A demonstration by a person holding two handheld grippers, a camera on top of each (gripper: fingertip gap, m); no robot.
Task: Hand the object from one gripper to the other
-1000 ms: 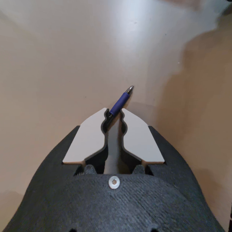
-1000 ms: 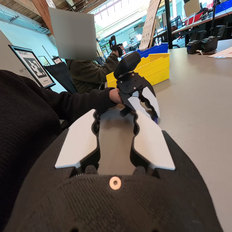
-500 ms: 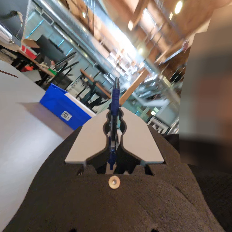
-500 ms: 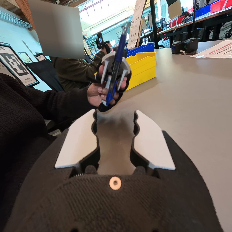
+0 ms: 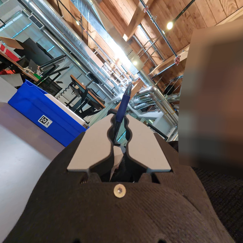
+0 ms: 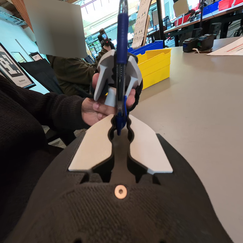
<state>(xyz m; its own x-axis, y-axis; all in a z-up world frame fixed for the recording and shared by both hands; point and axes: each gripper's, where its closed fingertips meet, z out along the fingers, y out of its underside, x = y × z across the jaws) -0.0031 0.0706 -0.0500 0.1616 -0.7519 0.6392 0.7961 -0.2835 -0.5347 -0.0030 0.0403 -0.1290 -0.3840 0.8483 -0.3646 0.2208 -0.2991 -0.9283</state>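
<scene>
A blue pen (image 6: 121,39) stands upright above the grey table (image 6: 197,111). My left gripper (image 6: 121,55), held in a hand (image 6: 94,111), is shut on the pen's middle, with the fingers pointing up. In the left wrist view the left gripper (image 5: 119,115) grips the pen (image 5: 123,106) just below its blue grip, and the tip points at the ceiling. My right gripper (image 6: 121,117) has its jaws closed around the pen's lower end with the clip. One of its white fingers (image 5: 117,153) shows through the left gripper's gap.
A yellow bin (image 6: 153,65) and a blue bin (image 6: 147,47) stand on the table behind the handover. Black devices (image 6: 197,43) and a paper sheet (image 6: 230,48) lie at the far right. Another person in a green sleeve (image 6: 71,71) sits behind. A blue bin (image 5: 39,107) shows in the left wrist view. My right fingertips sit around 8 cm from my left ones.
The left gripper lifted the pen off the table and turned it upright. The right gripper moved up to the pen's lower end and its jaws closed from wide open.
</scene>
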